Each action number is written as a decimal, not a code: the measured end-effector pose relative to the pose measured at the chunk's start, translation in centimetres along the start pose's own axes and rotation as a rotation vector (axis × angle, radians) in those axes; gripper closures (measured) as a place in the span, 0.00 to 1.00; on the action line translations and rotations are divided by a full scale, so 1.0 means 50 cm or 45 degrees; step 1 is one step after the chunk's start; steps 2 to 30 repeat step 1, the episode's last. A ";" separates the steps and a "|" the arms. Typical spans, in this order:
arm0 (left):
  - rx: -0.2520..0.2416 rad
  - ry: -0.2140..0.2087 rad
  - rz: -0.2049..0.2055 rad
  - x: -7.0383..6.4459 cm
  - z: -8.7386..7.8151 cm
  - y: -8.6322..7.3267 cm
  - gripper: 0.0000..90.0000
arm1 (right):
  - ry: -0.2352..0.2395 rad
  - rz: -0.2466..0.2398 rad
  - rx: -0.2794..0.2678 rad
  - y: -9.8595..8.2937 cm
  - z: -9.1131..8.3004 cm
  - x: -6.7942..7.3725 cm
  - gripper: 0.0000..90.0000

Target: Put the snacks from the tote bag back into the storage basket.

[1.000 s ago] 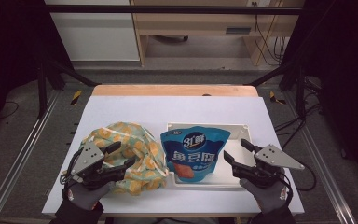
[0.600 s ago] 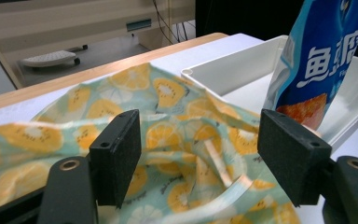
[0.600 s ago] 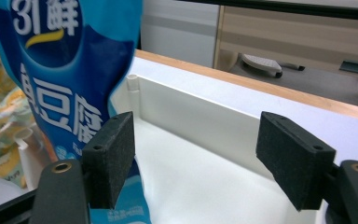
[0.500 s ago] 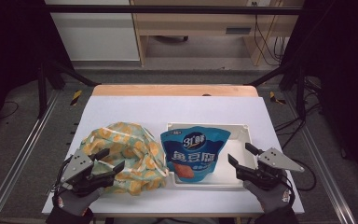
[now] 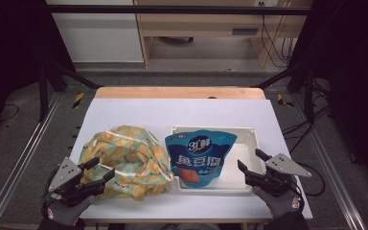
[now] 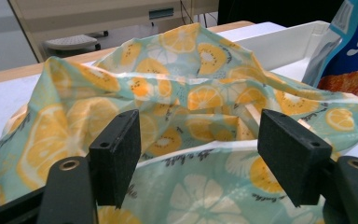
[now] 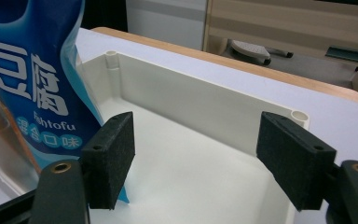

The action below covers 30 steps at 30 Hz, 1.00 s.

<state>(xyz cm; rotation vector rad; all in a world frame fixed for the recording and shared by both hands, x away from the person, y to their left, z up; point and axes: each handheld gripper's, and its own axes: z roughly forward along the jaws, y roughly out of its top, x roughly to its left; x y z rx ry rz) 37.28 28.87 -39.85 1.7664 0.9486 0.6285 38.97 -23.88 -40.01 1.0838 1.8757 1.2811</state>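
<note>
A crumpled cloth bag printed with orange and kiwi slices lies on the left half of the white table. Beside it, a blue snack pouch rests in a shallow white tray, its left edge overlapping the bag. My left gripper is open at the bag's near-left corner, with cloth showing between the jaws. My right gripper is open over the tray's near-right corner. Its left pad is close to the pouch's lower corner.
The white table has bare surface behind the bag and tray, ending in a wooden strip at the far edge. Metal frame rails run along both sides. A cabinet and desk stand beyond on the floor.
My left gripper has drawn back toward the near-left table corner, off the top of the bag. My right gripper has shifted slightly back and right. Bag, pouch and tray stay put.
</note>
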 end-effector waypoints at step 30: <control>0.003 0.003 0.001 0.002 -0.001 -0.001 0.33 | -0.001 -0.001 0.001 -0.001 0.000 -0.001 0.31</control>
